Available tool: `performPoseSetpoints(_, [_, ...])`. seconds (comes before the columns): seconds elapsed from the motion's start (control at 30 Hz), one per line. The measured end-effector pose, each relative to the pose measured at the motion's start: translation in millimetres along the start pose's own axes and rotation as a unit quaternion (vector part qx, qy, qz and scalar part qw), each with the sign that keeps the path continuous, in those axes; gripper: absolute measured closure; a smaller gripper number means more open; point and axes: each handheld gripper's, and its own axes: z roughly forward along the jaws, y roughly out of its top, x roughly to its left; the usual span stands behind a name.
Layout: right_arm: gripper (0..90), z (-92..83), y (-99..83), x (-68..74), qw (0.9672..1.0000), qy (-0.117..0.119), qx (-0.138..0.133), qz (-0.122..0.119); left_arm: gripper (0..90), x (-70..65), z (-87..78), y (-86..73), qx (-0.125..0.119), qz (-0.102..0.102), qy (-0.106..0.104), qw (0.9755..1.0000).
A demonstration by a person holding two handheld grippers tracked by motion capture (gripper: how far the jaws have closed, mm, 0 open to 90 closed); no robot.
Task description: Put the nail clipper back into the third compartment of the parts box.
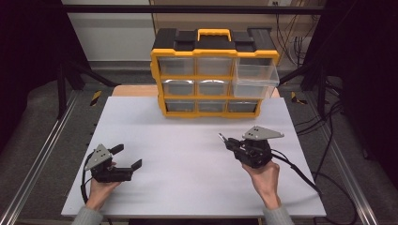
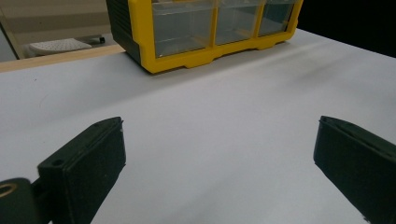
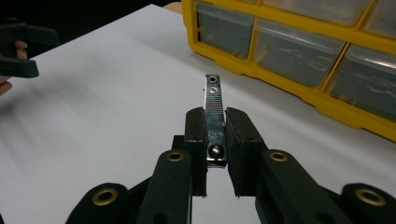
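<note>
Presently, the right claw (image 3: 216, 154) is closed on a chrome nail clipper (image 3: 213, 119), its jaws pressing the clipper's sides at the riveted end while the ridged lever end projects forward beyond them. In the high view the right claw (image 1: 227, 139) sits over the right half of the white worktop (image 1: 187, 140), pointing left and away from the person, with the right hand (image 1: 264, 178) gripping its body from below and a cable trailing off to the right.

The left claw (image 1: 127, 156) is held over the near left part of the worktop in the left hand (image 1: 101, 187). Its jaws stand wide apart with nothing between them; the left gripper view shows bare worktop in the gap.

A yellow and black drawer organiser (image 1: 213, 72) stands at the far edge of the worktop, with a carry handle on top and three rows of clear drawers. The top right drawer (image 1: 256, 77) is pulled out towards the person; the rest sit flush. Contents of the drawers cannot be made out.
</note>
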Motion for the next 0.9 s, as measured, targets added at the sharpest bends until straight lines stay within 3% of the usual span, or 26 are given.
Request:
performPoseSetpoints(0.4, [79.6,-13.9,13.1,-10.1,0.9995,-0.002,-0.030,0.009,2.1,0.3,-0.2,-0.2,-0.001,-0.002,0.000,1.0000])
performPoseSetpoints(0.9, [79.6,-21.3,33.1,-11.5,0.9990,-0.005,-0.045,-0.006,2.1,0.5,-0.5,-0.3,-0.001,-0.002,0.000,1.0000])
